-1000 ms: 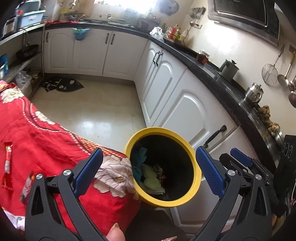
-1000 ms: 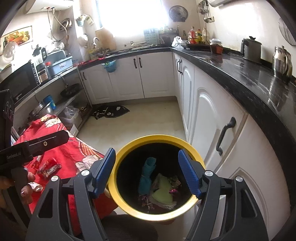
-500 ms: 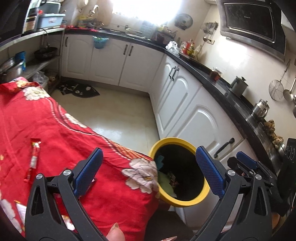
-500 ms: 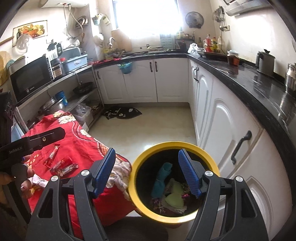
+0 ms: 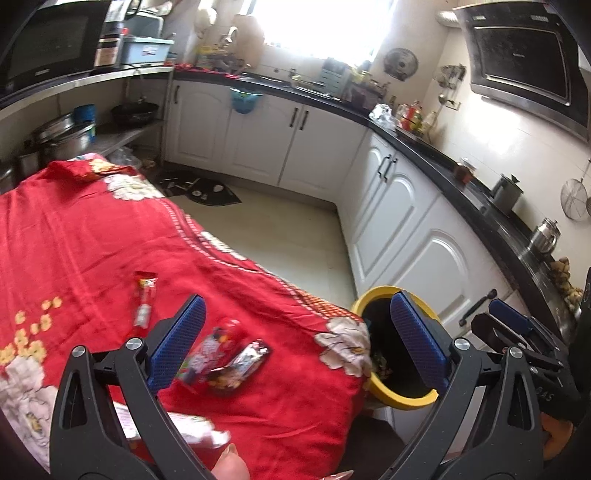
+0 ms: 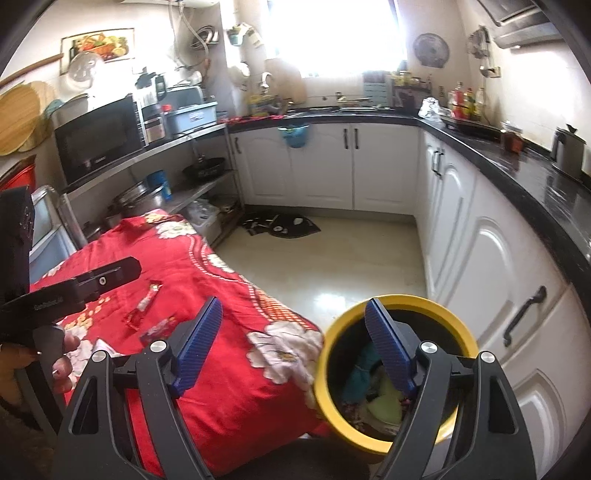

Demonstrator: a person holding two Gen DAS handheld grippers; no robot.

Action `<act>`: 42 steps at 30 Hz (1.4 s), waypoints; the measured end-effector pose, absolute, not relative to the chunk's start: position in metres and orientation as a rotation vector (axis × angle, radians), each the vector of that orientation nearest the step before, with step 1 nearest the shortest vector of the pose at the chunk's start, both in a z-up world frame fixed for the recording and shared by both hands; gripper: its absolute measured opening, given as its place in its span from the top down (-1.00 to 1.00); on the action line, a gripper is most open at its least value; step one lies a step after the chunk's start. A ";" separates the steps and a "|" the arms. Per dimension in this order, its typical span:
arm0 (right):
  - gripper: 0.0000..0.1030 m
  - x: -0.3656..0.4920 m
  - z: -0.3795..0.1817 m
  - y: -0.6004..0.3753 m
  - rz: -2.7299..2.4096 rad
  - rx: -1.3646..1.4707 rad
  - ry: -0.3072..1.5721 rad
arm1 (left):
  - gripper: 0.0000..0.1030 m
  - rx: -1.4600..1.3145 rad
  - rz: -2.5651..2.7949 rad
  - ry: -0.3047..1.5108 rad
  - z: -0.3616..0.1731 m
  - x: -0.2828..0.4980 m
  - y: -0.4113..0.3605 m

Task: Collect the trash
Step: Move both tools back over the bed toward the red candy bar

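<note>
While several scraps already lie in the yellow bin (image 6: 397, 369), wrappers (image 5: 225, 350) remain on the red-clothed desk (image 5: 92, 236). The left tongs (image 5: 295, 343) gape empty; the right tongs (image 6: 295, 347), just widened, hold nothing.

kitchen | white cabinets (image 6: 384, 166) | black counter (image 6: 535, 173) | pale floor (image 6: 332, 251) | bright window (image 6: 328, 33)

microwave (image 6: 98, 142) on shelf | kettle (image 5: 543, 236) on black counter (image 6: 535, 184) | floor mat (image 5: 207, 188)
</note>
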State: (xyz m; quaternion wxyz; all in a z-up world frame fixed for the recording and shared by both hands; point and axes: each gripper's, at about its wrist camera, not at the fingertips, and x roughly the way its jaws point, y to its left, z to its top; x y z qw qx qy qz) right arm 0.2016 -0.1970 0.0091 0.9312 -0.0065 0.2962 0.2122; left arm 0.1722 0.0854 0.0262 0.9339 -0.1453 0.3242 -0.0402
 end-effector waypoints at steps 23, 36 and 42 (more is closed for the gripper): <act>-0.52 0.205 -0.015 -0.103 0.619 -0.070 0.700 | -0.79 -0.394 0.185 0.669 0.005 0.145 0.201; -0.52 0.230 -0.060 -0.071 0.655 -0.051 0.849 | -0.79 -0.348 0.208 0.757 -0.026 0.171 0.206; -0.48 0.242 -0.080 -0.061 0.659 -0.029 0.918 | -0.54 -0.328 0.183 0.807 -0.039 0.187 0.202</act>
